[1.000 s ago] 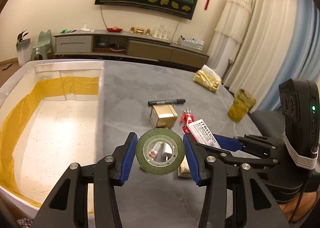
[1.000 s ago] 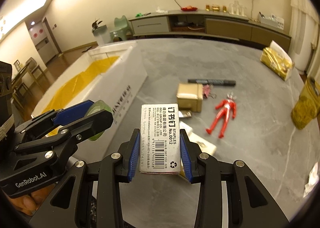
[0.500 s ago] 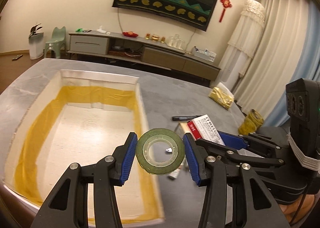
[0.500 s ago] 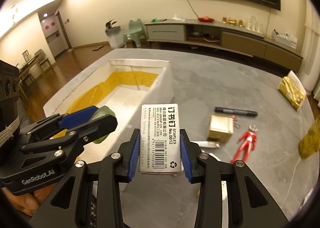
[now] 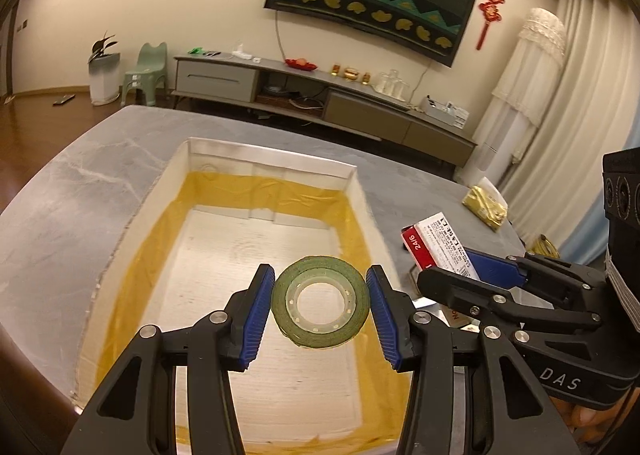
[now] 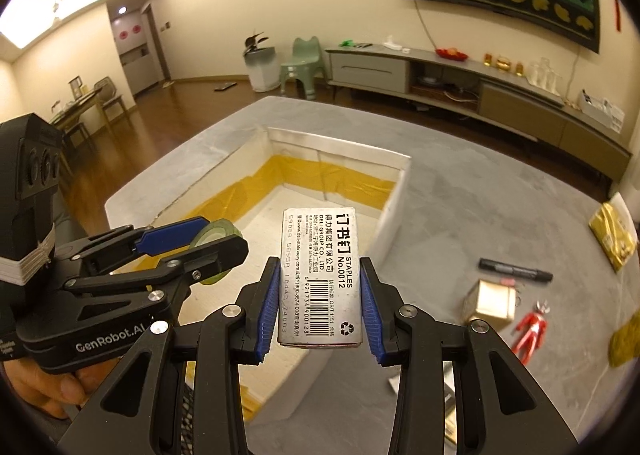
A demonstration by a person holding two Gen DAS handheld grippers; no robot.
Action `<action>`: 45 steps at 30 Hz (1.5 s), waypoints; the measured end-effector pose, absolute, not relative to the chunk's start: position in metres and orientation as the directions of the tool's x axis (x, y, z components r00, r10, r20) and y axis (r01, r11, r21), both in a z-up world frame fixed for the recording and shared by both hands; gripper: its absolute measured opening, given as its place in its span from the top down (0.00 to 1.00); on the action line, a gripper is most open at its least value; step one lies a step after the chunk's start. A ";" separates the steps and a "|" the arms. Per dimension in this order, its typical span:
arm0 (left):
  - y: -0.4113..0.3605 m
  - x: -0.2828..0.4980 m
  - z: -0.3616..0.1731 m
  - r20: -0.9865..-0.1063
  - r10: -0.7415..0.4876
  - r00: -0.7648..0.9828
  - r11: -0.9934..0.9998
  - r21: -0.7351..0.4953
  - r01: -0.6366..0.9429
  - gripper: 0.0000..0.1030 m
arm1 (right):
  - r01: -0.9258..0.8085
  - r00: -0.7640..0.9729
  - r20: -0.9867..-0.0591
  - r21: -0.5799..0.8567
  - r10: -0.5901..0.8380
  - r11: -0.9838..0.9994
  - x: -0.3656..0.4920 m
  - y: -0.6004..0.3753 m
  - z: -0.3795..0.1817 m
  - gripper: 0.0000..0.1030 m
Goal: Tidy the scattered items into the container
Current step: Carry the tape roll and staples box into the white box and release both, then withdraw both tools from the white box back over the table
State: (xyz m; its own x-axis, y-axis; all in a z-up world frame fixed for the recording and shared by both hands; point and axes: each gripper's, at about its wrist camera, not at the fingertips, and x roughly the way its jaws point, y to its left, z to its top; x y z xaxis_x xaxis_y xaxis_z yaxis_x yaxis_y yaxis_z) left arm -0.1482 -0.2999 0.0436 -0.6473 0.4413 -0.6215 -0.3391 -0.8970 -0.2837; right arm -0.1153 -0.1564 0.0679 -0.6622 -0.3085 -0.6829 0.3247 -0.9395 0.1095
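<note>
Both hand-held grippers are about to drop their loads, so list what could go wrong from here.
1. The round green roll of tape in the left hand-held gripper hangs above the white, yellow-lined box; released on its edge, it may roll or bounce.
2. The white cardboard staples box in the right hand-held gripper seems to sit near the container's right wall; dropped now, it could clip the rim and land on the grey table.
3. The grippers are close together and might collide.
</note>
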 end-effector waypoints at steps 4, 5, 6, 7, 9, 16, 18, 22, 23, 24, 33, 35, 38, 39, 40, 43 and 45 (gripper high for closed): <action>-0.312 -0.167 0.043 -0.645 0.449 -0.618 -0.894 -0.317 -0.318 0.53 | 0.352 -0.643 -0.695 0.104 -0.321 -0.930 -0.133 -0.166 0.065 0.61; -0.313 -0.172 0.042 -0.653 0.450 -0.610 -0.893 -0.325 -0.311 0.53 | 0.356 -0.637 -0.700 0.103 -0.322 -0.929 -0.139 -0.169 0.064 0.61; -0.315 -0.177 0.041 -0.663 0.447 -0.601 -0.894 -0.331 -0.301 0.53 | 0.359 -0.633 -0.704 0.102 -0.322 -0.928 -0.144 -0.170 0.063 0.61; -0.316 -0.183 0.040 -0.673 0.442 -0.593 -0.897 -0.333 -0.290 0.53 | 0.365 -0.624 -0.712 0.099 -0.323 -0.926 -0.150 -0.172 0.062 0.61; -0.317 -0.193 0.038 -0.690 0.435 -0.578 -0.900 -0.336 -0.276 0.53 | 0.378 -0.611 -0.722 0.095 -0.325 -0.921 -0.162 -0.176 0.060 0.61; -0.321 -0.224 0.030 -0.735 0.402 -0.546 -0.915 -0.345 -0.210 0.52 | 0.443 -0.560 -0.765 0.049 -0.318 -0.895 -0.204 -0.193 0.047 0.61; -0.321 -0.235 0.025 -0.755 0.379 -0.535 -0.925 -0.327 -0.194 0.52 | 0.454 -0.551 -0.780 0.019 -0.297 -0.891 -0.214 -0.198 0.040 0.61; -0.319 -0.256 0.015 -0.794 0.330 -0.510 -0.944 -0.284 -0.169 0.52 | 0.479 -0.523 -0.812 -0.028 -0.260 -0.877 -0.234 -0.207 0.025 0.61; -0.319 -0.262 0.012 -0.804 0.318 -0.502 -0.948 -0.272 -0.164 0.52 | 0.483 -0.515 -0.820 -0.037 -0.250 -0.875 -0.240 -0.209 0.021 0.61; -0.319 -0.267 0.009 -0.812 0.307 -0.497 -0.952 -0.263 -0.159 0.52 | 0.486 -0.509 -0.826 -0.044 -0.242 -0.873 -0.244 -0.210 0.018 0.61; -0.316 -0.300 -0.015 -0.865 0.261 -0.428 -0.965 -0.224 -0.136 0.47 | 0.489 -0.476 -0.855 -0.062 -0.206 -0.870 -0.274 -0.210 0.001 0.58; -0.312 -0.299 -0.018 -0.870 0.259 -0.419 -0.965 -0.217 -0.145 0.41 | 0.483 -0.471 -0.856 -0.047 -0.214 -0.875 -0.276 -0.206 0.001 0.57; -0.309 -0.295 -0.019 -0.872 0.252 -0.419 -0.967 -0.209 -0.145 0.41 | 0.472 -0.475 -0.853 -0.037 -0.219 -0.881 -0.275 -0.201 0.002 0.57; -0.309 -0.294 -0.018 -0.871 0.253 -0.422 -0.967 -0.210 -0.145 0.41 | 0.471 -0.477 -0.850 -0.032 -0.224 -0.882 -0.273 -0.200 0.003 0.57; -0.311 -0.291 -0.016 -0.869 0.253 -0.426 -0.967 -0.211 -0.143 0.41 | 0.468 -0.480 -0.846 -0.026 -0.230 -0.883 -0.271 -0.198 0.006 0.57; -0.314 -0.283 -0.010 -0.863 0.250 -0.438 -0.968 -0.210 -0.137 0.41 | 0.469 -0.481 -0.838 0.002 -0.258 -0.883 -0.262 -0.193 0.012 0.57; -0.315 -0.276 -0.004 -0.861 0.241 -0.448 -0.970 -0.202 -0.134 0.41 | 0.471 -0.484 -0.833 0.010 -0.267 -0.882 -0.254 -0.192 0.016 0.57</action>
